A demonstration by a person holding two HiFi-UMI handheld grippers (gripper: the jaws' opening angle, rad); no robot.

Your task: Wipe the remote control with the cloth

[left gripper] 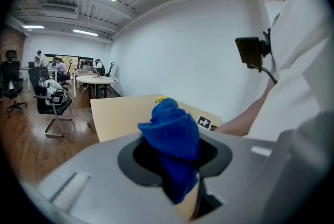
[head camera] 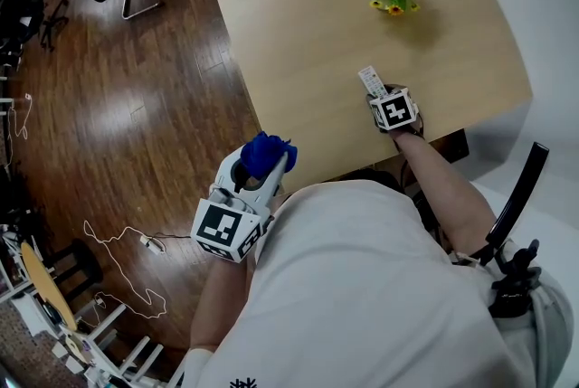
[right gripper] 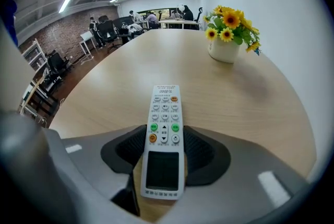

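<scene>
Head view: right gripper [head camera: 380,97] clamps the white remote control [head camera: 370,80] near the table's [head camera: 308,15] front edge, long axis pointing away; left gripper [head camera: 262,167], closed on the blue cloth [head camera: 265,153], hangs well to its left, off the table.

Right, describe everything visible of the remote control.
The remote control is a slim white plastic-looking bar, face up, with rows of small pale buttons, two green ones, two orange ones, and a dark screen at its near end. The right gripper is shut on that end, pads against both long sides. Its button end points out over the wooden table.
</scene>
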